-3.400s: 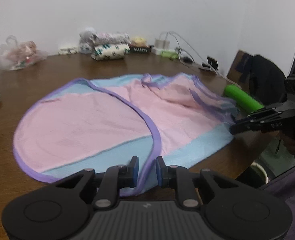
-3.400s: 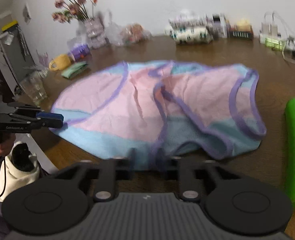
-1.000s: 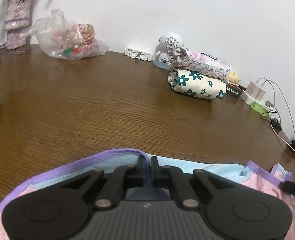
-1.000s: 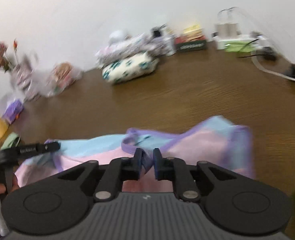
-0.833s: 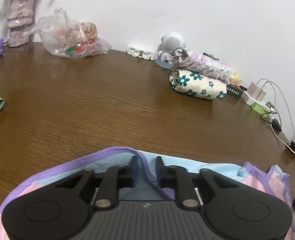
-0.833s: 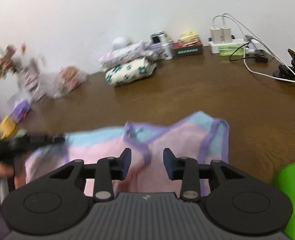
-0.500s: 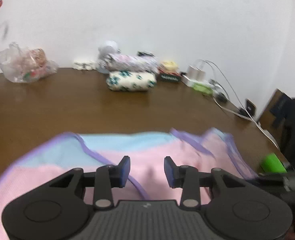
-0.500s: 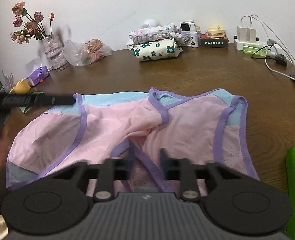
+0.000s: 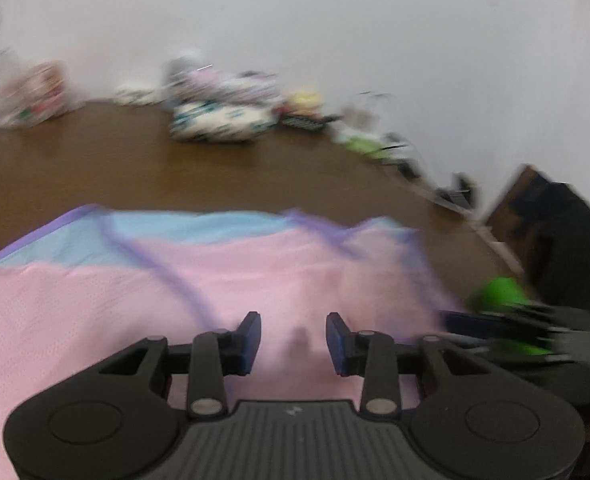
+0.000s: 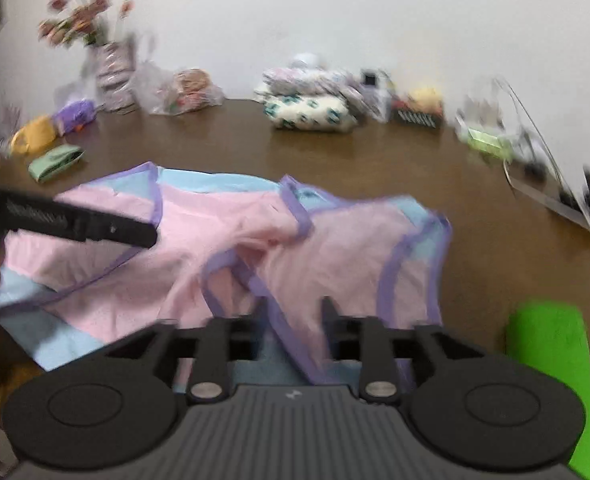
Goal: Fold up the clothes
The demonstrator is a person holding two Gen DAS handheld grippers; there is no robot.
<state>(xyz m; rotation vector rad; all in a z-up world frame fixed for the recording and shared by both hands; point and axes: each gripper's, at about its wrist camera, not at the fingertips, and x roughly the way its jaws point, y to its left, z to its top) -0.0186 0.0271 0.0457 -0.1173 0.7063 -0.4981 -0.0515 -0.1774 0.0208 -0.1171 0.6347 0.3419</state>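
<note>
A pink garment [image 10: 255,248] with light blue panels and purple edging lies on the brown wooden table [image 10: 395,160], folded over itself, with its near edge close to both grippers. The left gripper [image 9: 294,342] hangs just above the pink cloth; its jaws are spread apart, and nothing is between the blue pads. The right gripper [image 10: 293,320] is above the near edge of the garment. Its jaws have just been opening and now stand apart; a purple seam lies under the gap, but the fingers do not pinch it. In the right wrist view the left gripper reaches in from the left, over the left part of the garment.

At the far side of the table, near the white wall, lies a pile of folded clothes [image 10: 311,108] with a flower print. To the left of it are a plastic bag [image 10: 179,92] and a vase with flowers [image 10: 111,76]. A green roll [image 10: 551,360] lies on the near right, beside the garment. Both pictures are blurred.
</note>
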